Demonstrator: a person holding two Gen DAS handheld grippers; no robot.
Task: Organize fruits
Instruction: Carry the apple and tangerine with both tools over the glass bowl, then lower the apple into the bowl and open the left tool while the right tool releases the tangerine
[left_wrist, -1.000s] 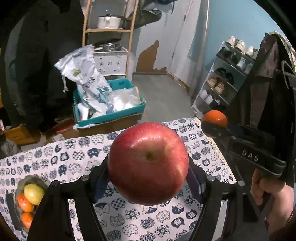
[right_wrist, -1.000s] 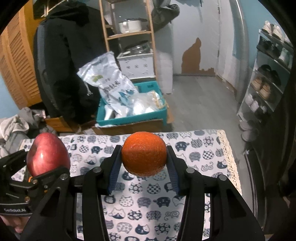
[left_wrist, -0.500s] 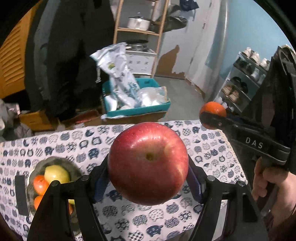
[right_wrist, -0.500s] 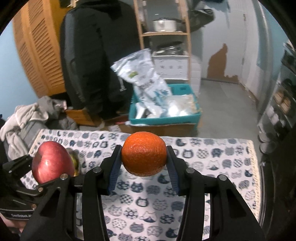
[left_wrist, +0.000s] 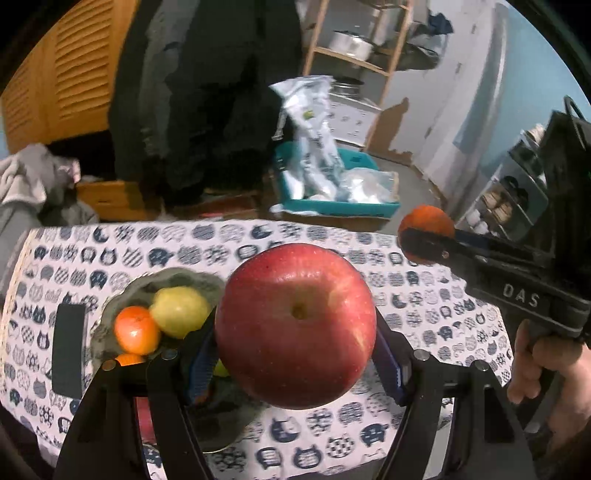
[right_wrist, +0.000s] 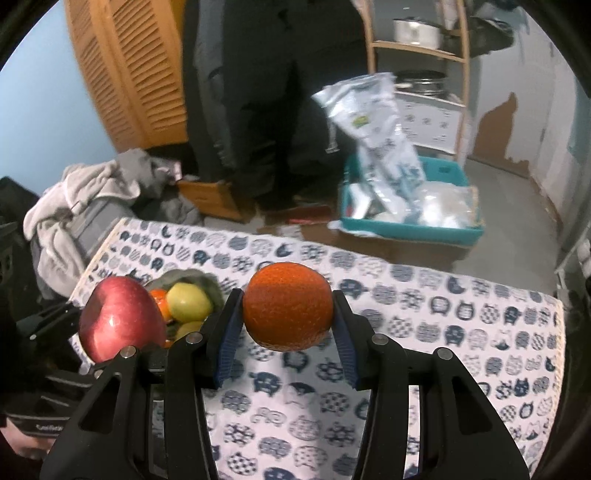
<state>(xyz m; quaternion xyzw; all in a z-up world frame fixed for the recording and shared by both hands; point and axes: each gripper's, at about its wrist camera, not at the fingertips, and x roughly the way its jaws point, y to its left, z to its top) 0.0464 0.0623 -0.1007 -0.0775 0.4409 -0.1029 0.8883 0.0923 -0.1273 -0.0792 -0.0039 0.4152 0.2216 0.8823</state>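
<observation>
My left gripper (left_wrist: 295, 343) is shut on a big red apple (left_wrist: 295, 325) and holds it above the table, just right of a grey bowl (left_wrist: 184, 275). The bowl holds a yellow-green fruit (left_wrist: 180, 312) and a small orange (left_wrist: 136, 328). My right gripper (right_wrist: 288, 325) is shut on an orange (right_wrist: 288, 310) above the table's middle. The apple (right_wrist: 118, 317) and the bowl (right_wrist: 192, 277) also show at the left of the right wrist view. The orange (left_wrist: 426, 225) shows at the right of the left wrist view.
The table wears a cat-print cloth (right_wrist: 443, 314). A flat black object (left_wrist: 68, 349) lies left of the bowl. Beyond the far edge stand a teal box with bags (right_wrist: 410, 206), a wooden shelf (right_wrist: 421, 55), a dark coat (right_wrist: 273, 92) and a heap of clothes (right_wrist: 92, 206).
Both grippers have swung left with their fruit still held. The bowl has come from the left edge toward the middle of both views, and the apple now hangs close beside it.
</observation>
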